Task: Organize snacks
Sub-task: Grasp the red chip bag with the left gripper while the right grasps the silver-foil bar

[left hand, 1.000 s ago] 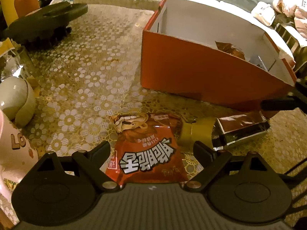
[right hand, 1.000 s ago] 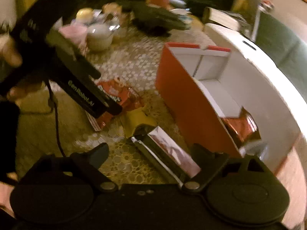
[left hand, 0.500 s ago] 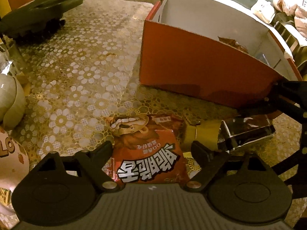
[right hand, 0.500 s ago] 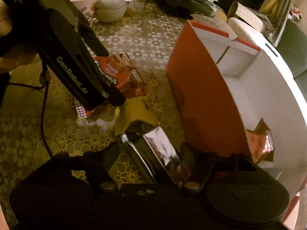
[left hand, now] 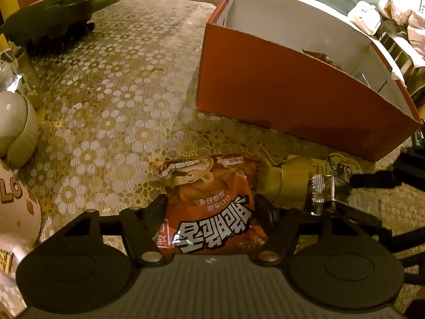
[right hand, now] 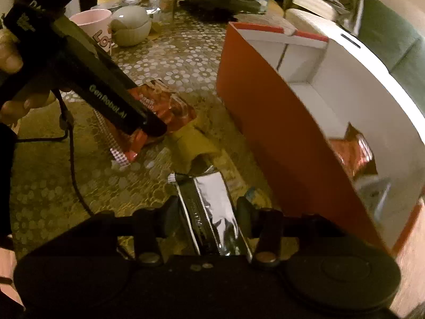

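Left gripper (left hand: 209, 207): we see its fingers (left hand: 156, 210) part open and closing, a red snack bag (left hand: 212, 212) lying flat between them; both sit right at the bag's edges, but we cannot tell if they press yet. In the right wrist view a hand (right hand: 10, 61) carries this gripper (right hand: 148, 125) down onto the same bag (right hand: 170, 109).

Right gripper (right hand: 207, 212): its fingers (right hand: 244, 210) are narrower and also closing, on either side of a shiny foil packet (right hand: 212, 212); firm contact not clear.

A yellow packet (left hand: 287, 183) lies between bag and foil packet, all three close together on the tabletop (left hand: 119, 93), which has a gold-and-white flower-patterned cover. Just beyond stands an open orange box (left hand: 292, 90), white inside, with another red packet (right hand: 353, 151) in it. A pink mug (right hand: 93, 24) and a pale lidded pot (right hand: 130, 26) stand at the far side.
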### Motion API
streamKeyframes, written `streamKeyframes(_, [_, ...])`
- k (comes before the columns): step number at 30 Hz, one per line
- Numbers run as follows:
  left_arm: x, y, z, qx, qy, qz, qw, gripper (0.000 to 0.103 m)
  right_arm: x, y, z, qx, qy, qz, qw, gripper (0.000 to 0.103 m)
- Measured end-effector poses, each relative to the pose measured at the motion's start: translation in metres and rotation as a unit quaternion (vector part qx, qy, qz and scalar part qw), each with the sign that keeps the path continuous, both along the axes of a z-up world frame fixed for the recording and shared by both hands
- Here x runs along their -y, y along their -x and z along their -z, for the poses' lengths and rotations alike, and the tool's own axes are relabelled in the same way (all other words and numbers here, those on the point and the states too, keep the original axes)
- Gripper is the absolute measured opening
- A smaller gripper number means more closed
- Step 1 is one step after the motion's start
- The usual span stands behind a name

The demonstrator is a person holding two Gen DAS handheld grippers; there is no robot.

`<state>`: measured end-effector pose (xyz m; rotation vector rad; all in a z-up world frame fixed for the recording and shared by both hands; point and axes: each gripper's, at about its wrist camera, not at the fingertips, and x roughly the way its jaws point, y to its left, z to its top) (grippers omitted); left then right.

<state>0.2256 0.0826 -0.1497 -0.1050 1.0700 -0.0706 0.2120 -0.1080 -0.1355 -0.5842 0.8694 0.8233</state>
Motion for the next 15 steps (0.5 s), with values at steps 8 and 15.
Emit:
streamKeyframes(8, [0.0,0.015,0.0,-0.002,0.007,-0.005,1.0,0.068,0.018,0.02,-0.003,-0.019,-0.043,0.088,0.995,0.025])
streamKeyframes(15, [0.0,0.035,-0.007,0.002,0.022,-0.007,0.9997,0.068,0.022,0.036,-0.005,-0.013,-0.046,0.091,0.995,0.025])
